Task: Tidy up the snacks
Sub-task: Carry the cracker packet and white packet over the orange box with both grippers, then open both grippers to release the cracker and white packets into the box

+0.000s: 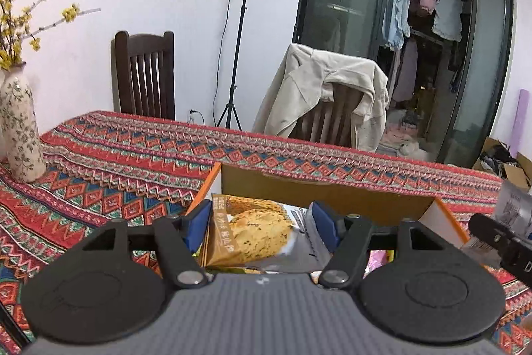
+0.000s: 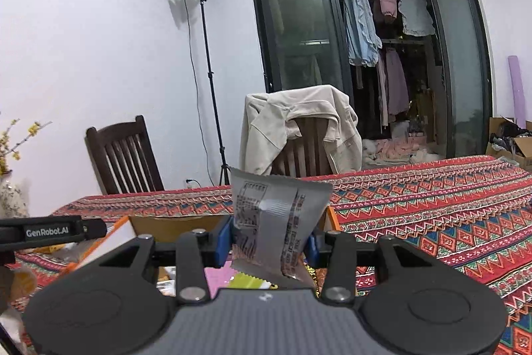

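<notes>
1. Biscuit packet [image 1: 252, 232]: orange-brown wrapper printed with a round biscuit, clamped between the blue pads of the left gripper [image 1: 261, 223], held above the open cardboard box [image 1: 319, 198].
2. Silver packet [image 2: 276, 228]: printed back facing the camera, standing upright, pinched between the blue pads of the right gripper [image 2: 267, 242], also over the box.
3. Cardboard box: orange-edged flaps open; pink and yellow wrappers [image 2: 232, 280] visible inside.
4. Table [image 1: 109, 168]: covered in a red patterned cloth, box resting on it.
5. Vase [image 1: 20, 128]: floral, holding yellow-flowered branches, at the table's left end.
6. Chairs behind: a dark wooden chair [image 1: 146, 75]; another draped with a cream jacket [image 1: 319, 92].
</notes>
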`<state>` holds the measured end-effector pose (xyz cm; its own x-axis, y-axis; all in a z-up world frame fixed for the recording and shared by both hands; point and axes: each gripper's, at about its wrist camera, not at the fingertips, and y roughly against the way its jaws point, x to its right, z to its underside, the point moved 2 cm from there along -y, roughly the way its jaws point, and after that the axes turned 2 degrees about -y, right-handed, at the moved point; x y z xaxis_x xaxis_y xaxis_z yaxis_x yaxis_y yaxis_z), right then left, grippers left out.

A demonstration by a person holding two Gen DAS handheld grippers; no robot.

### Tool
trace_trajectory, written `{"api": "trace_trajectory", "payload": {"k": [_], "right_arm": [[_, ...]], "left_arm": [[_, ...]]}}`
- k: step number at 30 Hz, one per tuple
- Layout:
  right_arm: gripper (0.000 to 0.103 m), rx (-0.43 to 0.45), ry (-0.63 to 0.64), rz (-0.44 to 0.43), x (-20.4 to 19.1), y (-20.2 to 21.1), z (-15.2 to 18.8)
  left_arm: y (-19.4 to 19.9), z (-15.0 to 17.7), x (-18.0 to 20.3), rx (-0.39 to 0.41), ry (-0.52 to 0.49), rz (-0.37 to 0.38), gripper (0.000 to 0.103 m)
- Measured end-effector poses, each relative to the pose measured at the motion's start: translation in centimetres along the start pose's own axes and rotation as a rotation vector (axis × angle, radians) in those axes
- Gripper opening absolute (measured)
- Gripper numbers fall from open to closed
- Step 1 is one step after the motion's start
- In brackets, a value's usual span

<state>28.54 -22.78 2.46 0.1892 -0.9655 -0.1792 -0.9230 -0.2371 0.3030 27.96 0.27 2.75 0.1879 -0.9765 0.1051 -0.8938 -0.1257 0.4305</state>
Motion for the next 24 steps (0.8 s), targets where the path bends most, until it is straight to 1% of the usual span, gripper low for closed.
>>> {"api": "trace_trajectory", "payload": {"k": [7,12,13,14,15,16,17,18,19,20,22,24], "right_arm": [[0.042,-0.043,-0.033,-0.024,1.0,-1.8,1.3],[0.042,-0.061,-0.017,-0.025,0.8,-2.2,2.1],[0.044,-0.066,-0.012,-0.025,0.7,-2.3,2.2],[0.044,-0.069,-0.008,-0.023,0.7,-2.4,2.3],[0.049,-0.071,-0.006,-0.022,0.6,-2.4,2.5],[0.063,-0.075,-0.007,-0.021,0.6,-2.5,2.6],[0.070,-0.072,-0.006,-0.022,0.6,-2.6,2.5],[0.082,-0.064,-0.003,-0.019,0.6,-2.4,2.6],[0.090,-0.055,-0.002,-0.018,0.6,-2.1,2.7],[0.093,-0.047,-0.004,-0.020,0.7,-1.9,2.8],[0.102,-0.039,-0.016,-0.024,0.9,-1.6,2.8],[0.103,-0.038,-0.019,-0.019,1.0,-1.5,2.9]], "left_arm": [[-1.2,0.9,-0.4,-0.008,-0.016,0.001,0.067],[-1.2,1.5,0.1,-0.004,-0.040,0.009,0.068],[-1.2,1.6,0.2,-0.006,-0.040,0.018,0.071],[-1.2,1.7,0.2,-0.006,-0.039,0.026,0.077],[-1.1,1.7,0.2,-0.005,-0.036,0.030,0.082],[-1.0,1.8,0.2,-0.004,-0.034,0.038,0.092],[-0.8,1.8,0.1,0.001,-0.031,0.049,0.098],[-0.5,1.8,0.1,0.012,-0.027,0.059,0.100],[-0.3,1.8,0.0,0.020,-0.025,0.065,0.103],[0.0,1.8,0.0,0.028,-0.018,0.070,0.103],[0.2,1.8,-0.1,0.029,-0.009,0.073,0.103],[0.3,1.8,-0.1,0.028,-0.009,0.069,0.103]]}}
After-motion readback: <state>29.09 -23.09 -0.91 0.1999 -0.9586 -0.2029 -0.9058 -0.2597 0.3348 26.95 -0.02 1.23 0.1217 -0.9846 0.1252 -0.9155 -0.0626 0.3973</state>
